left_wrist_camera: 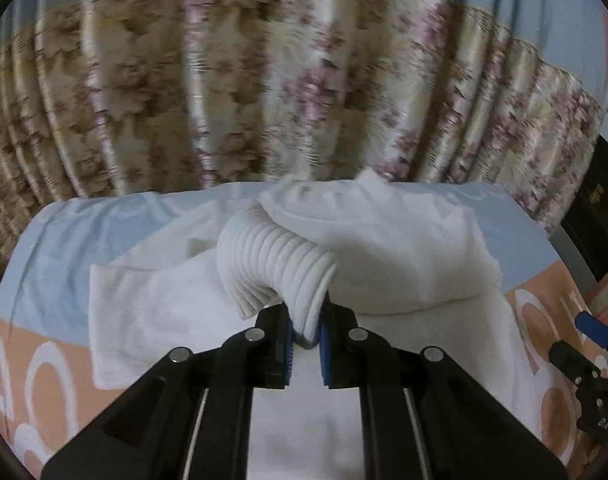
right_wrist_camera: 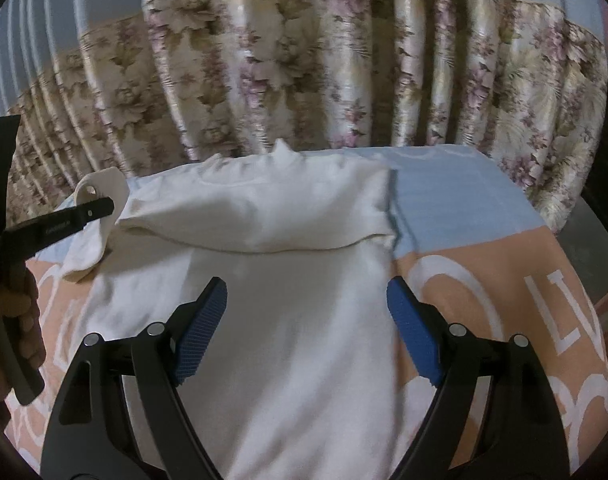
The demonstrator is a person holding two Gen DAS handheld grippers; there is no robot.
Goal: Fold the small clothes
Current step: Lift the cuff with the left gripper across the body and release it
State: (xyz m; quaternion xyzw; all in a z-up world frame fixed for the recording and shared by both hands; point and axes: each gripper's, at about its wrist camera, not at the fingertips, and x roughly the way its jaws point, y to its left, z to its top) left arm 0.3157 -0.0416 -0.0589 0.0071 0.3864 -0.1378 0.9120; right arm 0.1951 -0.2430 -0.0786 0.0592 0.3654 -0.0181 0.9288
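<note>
A small white knitted garment (right_wrist_camera: 288, 280) lies spread on a peach and pale-blue printed cloth (right_wrist_camera: 503, 280) that covers the flat surface, with a pleated floral curtain (right_wrist_camera: 304, 80) hanging just behind it. The garment's upper part is folded down over its body, leaving a soft crosswise edge across the middle.

The left hand-held gripper (left_wrist_camera: 305, 344) has its blue-padded fingers (left_wrist_camera: 288, 344) pinched nearly together on the ribbed white cuff (left_wrist_camera: 276, 264) of one sleeve. The cuff is lifted off the cloth and curls up and over from the jaws, arching above the folded part of the garment. Seen from the right wrist view, that same gripper comes in from the left edge, its black tip (right_wrist_camera: 100, 206) against the raised cuff (right_wrist_camera: 100, 186), and the person's hand (right_wrist_camera: 22, 320) is wrapped around its handle.

The right hand-held gripper (right_wrist_camera: 307, 328) is spread wide, its two blue ribbed pads (right_wrist_camera: 202, 332) standing well apart on either side of the garment's lower body. Nothing is between them; it hangs just over the white fabric, with the right-hand pad (right_wrist_camera: 413, 332) near the garment's edge where the peach cloth begins. Whether the pads touch the fabric I cannot tell.
</note>
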